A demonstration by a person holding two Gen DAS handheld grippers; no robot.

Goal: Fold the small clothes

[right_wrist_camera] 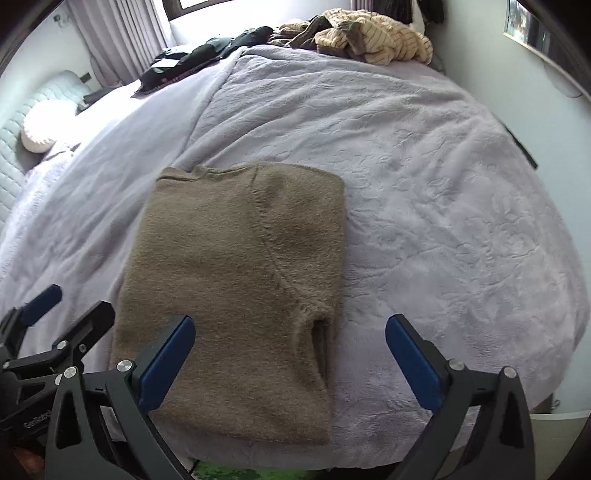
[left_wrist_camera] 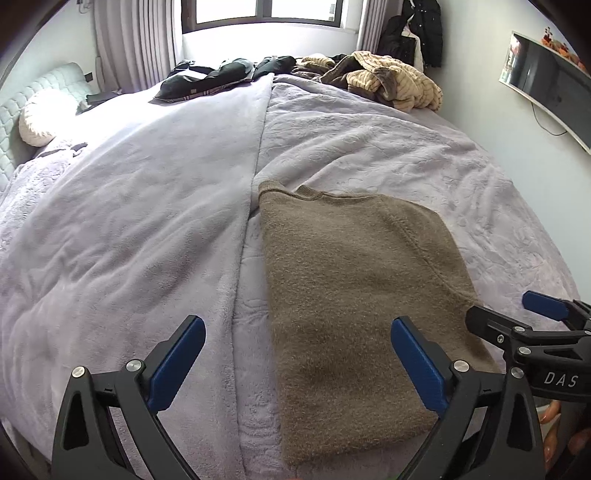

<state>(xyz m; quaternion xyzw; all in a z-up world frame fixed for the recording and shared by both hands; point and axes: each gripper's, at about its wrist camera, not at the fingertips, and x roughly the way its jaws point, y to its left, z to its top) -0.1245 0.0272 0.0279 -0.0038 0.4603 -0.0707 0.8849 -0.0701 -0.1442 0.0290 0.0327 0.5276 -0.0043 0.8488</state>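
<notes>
One brown sweater [right_wrist_camera: 240,295], folded to a rectangle with both sleeves tucked in, lies flat on the near part of a bed [right_wrist_camera: 424,221] covered by a lilac blanket. Its near edge sits close to the bed's near edge; its collar edge points to 12 o'clock. Open blanket extends from the sweater toward 12 and 3 o'clock; at 9 o'clock a second, smoother lilac cover [left_wrist_camera: 129,221] overlaps the blanket along a long seam just beside the sweater's left edge.

The left gripper [left_wrist_camera: 297,363] hangs above the sweater's near left part, fingers spread wide, holding nothing. The right gripper [right_wrist_camera: 290,363] hangs above the sweater's near right corner, fingers likewise spread wide and empty. The two grippers are side by side, near each other.

At the far edge, 12 o'clock: one heap of striped cream and brown clothes [left_wrist_camera: 391,79] and one dark garment [left_wrist_camera: 218,75]. One white pillow [left_wrist_camera: 40,118] lies at 10 o'clock beside the headboard. One window [left_wrist_camera: 266,11] with curtains; one flat screen [left_wrist_camera: 550,81] on the wall at 2 o'clock.
</notes>
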